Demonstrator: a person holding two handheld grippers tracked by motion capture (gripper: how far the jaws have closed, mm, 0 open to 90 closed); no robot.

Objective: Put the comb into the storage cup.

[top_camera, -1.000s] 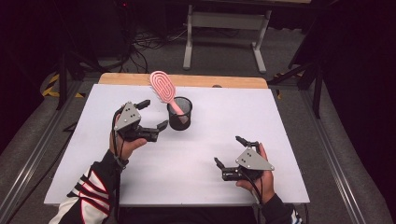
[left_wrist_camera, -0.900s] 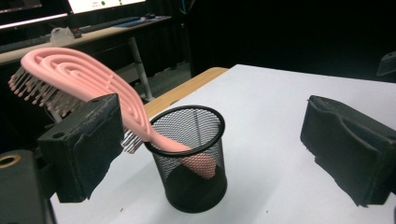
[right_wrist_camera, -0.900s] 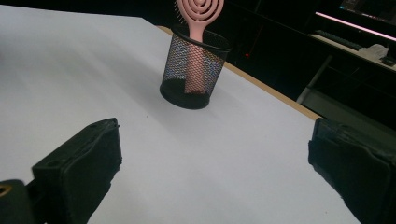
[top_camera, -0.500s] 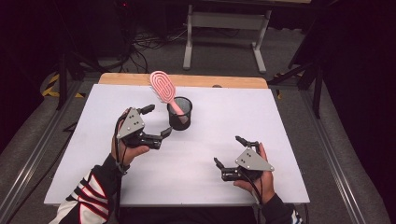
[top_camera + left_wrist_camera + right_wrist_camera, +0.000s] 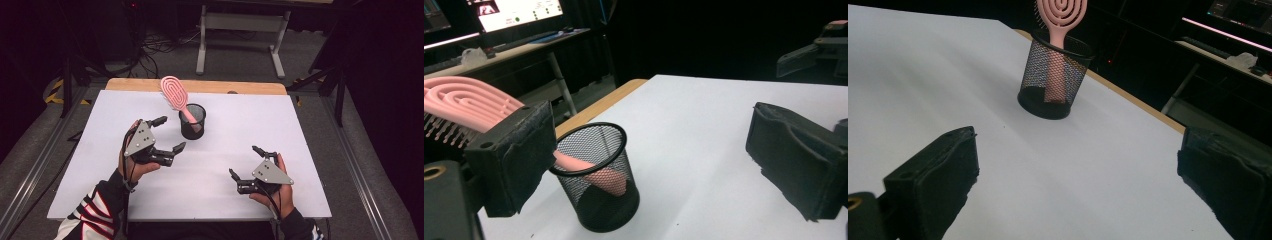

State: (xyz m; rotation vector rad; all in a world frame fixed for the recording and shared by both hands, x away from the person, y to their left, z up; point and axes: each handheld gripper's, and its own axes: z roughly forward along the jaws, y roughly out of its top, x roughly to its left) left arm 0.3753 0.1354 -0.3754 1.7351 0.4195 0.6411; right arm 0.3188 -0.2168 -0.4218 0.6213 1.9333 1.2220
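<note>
Partly, the left gripper (image 5: 167, 134) jaw is hiding the pink hairbrush (image 5: 471, 107) leaning in the mesh cup (image 5: 596, 182); both the left and the right gripper (image 5: 246, 161) are gaping wide, empty.

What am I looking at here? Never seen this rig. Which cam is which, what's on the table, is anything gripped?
There is no robot arm: a person holds a hand-operated two-jaw gripper in each hand. The high view is a fixed camera above the person's side, looking forward and down on the white table. In it, the left gripper is at the left and the right gripper at the right. The other two pictures come from a camera riding on each gripper, looking out between its own two black jaws.

On the table stands a black mesh pen cup with a pink hairbrush in it, handle down, head leaning out over the rim toward the far left.

Nothing is held. Both grippers have their jaws wide apart. The left one is just beside the cup, not touching it; the right one is farther off, near the table's front edge.
</note>
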